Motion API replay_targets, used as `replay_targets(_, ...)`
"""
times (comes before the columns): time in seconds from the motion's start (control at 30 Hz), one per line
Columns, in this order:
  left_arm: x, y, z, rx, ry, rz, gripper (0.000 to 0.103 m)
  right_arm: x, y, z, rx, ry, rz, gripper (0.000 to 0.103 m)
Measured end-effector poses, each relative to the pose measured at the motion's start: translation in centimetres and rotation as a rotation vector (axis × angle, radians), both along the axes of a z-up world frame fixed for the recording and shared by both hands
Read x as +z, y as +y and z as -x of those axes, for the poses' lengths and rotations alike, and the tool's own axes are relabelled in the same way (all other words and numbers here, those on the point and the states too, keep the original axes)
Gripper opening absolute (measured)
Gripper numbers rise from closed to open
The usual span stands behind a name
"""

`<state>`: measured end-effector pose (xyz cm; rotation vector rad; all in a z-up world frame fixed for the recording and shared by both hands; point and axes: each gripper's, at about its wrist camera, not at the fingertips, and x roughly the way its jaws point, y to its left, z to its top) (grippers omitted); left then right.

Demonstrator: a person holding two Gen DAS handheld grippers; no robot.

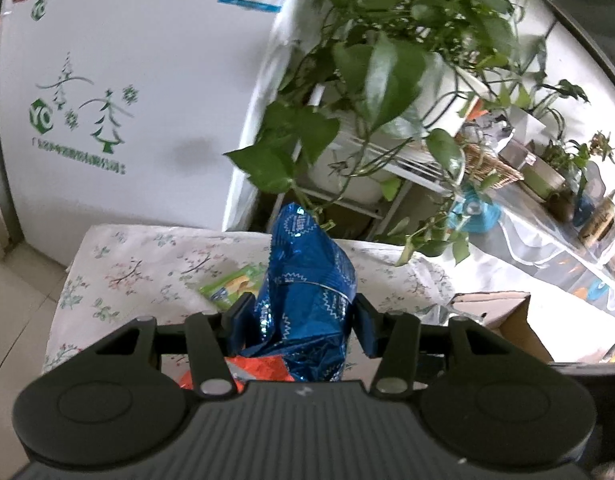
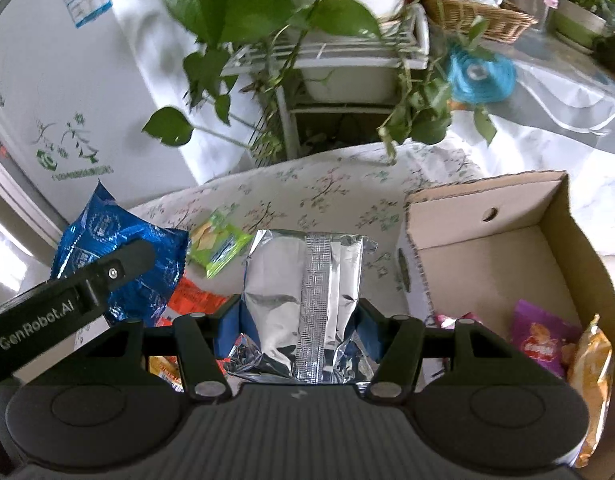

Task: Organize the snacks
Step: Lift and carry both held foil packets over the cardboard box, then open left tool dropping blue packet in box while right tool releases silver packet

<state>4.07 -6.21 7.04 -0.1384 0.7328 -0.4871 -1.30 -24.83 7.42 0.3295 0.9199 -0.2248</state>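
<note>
1. Your left gripper is clamped on a blue foil snack bag; both pads press into its crumpled sides, and the bag stands up between them above the table.
2. Your right gripper is closed on a silver foil bag, seam side facing the camera (the printed front is turned away, so you cannot tell what it is). Its pads dent the bag on both sides.
3. From the right wrist view, your left gripper and its blue bag sit to the left, near the silver bag but apart from it.
4. Under and between the two held bags, the floral tablecloth carries loose snacks: a green packet lying flat beyond the grippers, and an orange-red packet partly hidden behind the left gripper's bag.
5. Just right of your right gripper stands an open cardboard box on the table. Inside, at its near end, lie a purple packet and an orange-gold packet leaning on the right wall; a pink packet edge shows by the left wall.
6. Beyond the table are a white rack with a trailing green plant, a white appliance with green tree decals, and a wicker basket.
</note>
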Motion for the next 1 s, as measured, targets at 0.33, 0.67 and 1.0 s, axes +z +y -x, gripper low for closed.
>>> replay_targets(0.33,0.6,-2.4,0.6,-0.050,-0.013,0.055,0.051,1.6,-3.1,1.9,-0.075,-0.055,-0.005,0.066)
replay_targets(0.67,0.8,-5.7,2.3,-0.148,-0.020,0.091,0.051,3.0,-7.0,4.6,-0.165,-0.108,0.002,0.066)
replay_targets(1.0,-0.8,-9.6,4.6,-0.243,0.050,0.184,0.051,3.4,-11.0,7.1,-0.276,-0.128,-0.023,0.066)
